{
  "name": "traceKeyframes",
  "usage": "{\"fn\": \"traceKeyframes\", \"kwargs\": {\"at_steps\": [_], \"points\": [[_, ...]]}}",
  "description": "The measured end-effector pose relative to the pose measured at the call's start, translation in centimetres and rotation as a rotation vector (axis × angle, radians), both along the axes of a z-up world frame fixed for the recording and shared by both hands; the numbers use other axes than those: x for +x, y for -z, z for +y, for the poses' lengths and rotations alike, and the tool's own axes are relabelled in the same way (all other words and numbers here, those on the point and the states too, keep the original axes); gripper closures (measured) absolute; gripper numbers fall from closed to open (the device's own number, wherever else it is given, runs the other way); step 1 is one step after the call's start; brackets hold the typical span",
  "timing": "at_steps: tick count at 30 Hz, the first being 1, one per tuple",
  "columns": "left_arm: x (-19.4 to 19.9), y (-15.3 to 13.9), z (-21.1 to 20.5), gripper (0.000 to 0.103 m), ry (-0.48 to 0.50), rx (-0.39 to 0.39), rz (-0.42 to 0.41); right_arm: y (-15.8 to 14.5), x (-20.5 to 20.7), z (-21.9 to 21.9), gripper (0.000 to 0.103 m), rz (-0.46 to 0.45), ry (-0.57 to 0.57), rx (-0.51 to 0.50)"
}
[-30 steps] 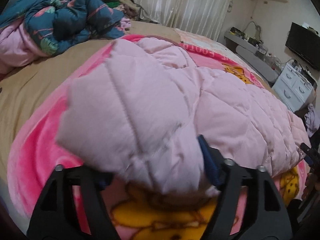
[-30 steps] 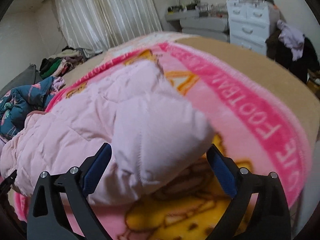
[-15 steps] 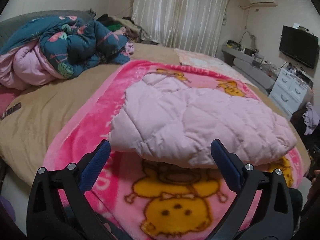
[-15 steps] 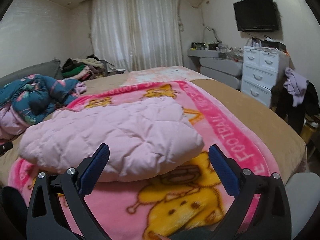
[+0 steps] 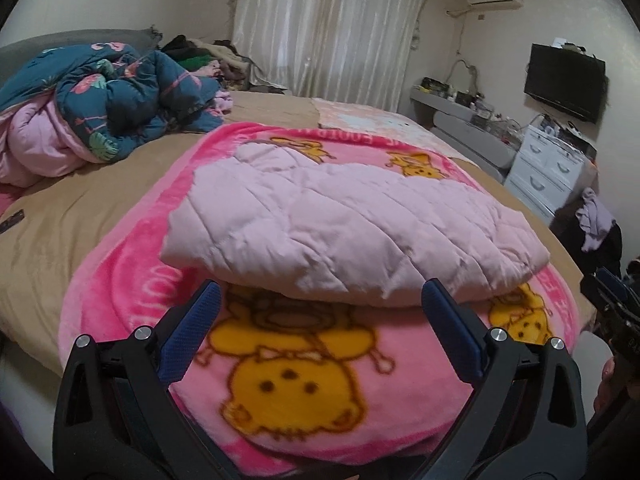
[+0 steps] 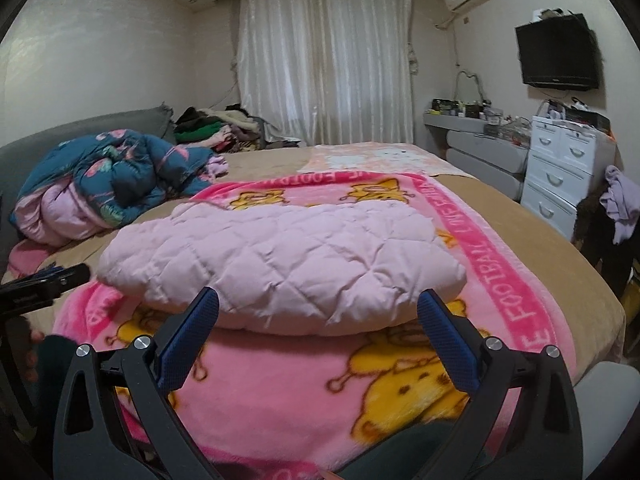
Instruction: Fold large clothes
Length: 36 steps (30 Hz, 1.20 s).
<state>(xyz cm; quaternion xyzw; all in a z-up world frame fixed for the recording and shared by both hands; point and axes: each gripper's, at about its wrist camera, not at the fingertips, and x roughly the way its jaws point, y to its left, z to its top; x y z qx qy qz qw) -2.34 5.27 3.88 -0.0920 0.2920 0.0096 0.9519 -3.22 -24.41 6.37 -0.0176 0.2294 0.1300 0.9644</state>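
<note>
A pale pink quilted jacket [image 5: 344, 224] lies folded in a thick bundle on a bright pink cartoon blanket [image 5: 304, 384] spread over the tan-sheeted bed [image 6: 560, 248]. The left gripper [image 5: 320, 312] has just been opening; its jaws are spread wide with nothing between them, just short of the jacket's near edge. The right gripper [image 6: 318, 312] is spread likewise, empty. At ten o'clock a teal floral duvet [image 6: 120, 176] is heaped; white curtains [image 6: 324, 60] hang at twelve, white drawers [image 6: 560, 164] and a television [image 6: 558, 56] at two.
</note>
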Motion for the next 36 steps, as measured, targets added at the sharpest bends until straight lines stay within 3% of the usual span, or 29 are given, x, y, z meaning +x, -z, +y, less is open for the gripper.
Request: {"fn": "traceKeyframes", "kwargs": {"at_steps": [12, 36], "points": [[-0.8, 2.2, -2.3, 0.009, 0.046, 0.026, 0.013, 3.8, 0.6, 1.0, 0.004, 0.133, 0.021, -0.007], [-0.3, 2.6, -2.7, 0.009, 0.037, 0.053, 0.053, 4.2, 1.0, 1.3, 0.004, 0.133, -0.005, -0.024]]}}
